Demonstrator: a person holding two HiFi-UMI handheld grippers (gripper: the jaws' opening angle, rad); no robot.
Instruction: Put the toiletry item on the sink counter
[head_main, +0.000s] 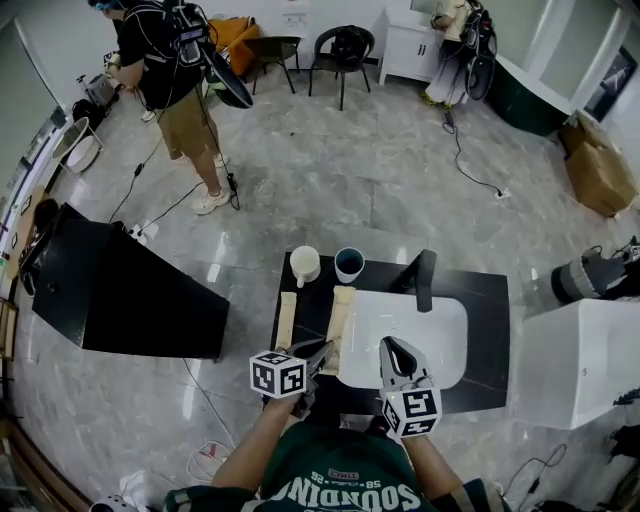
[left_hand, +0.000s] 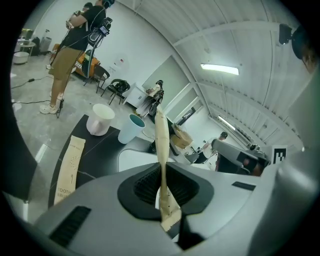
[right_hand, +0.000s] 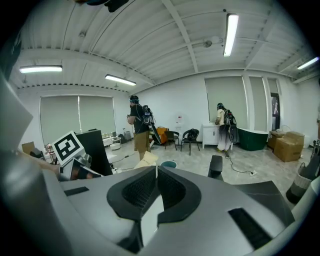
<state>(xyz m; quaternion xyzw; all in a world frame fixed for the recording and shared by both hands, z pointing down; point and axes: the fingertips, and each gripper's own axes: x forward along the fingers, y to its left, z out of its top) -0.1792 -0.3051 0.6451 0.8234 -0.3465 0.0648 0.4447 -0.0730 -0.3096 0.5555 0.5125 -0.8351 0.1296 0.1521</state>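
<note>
L gripper: pinches toothbrush pkt by one end. Risk: thin hold, pkt slips into sink. R gripper: jaws together, empty.

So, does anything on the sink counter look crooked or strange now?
Nothing spilled or damaged. One toothbrush packet lies flat on the counter; the second packet is on edge, clamped in the fingers of the left gripper, not yet laid down.

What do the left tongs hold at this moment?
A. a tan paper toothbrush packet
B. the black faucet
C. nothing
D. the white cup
A: the left gripper view shows the left tongs shut on the tan toothbrush packet, which stands edge-on between them.
</note>
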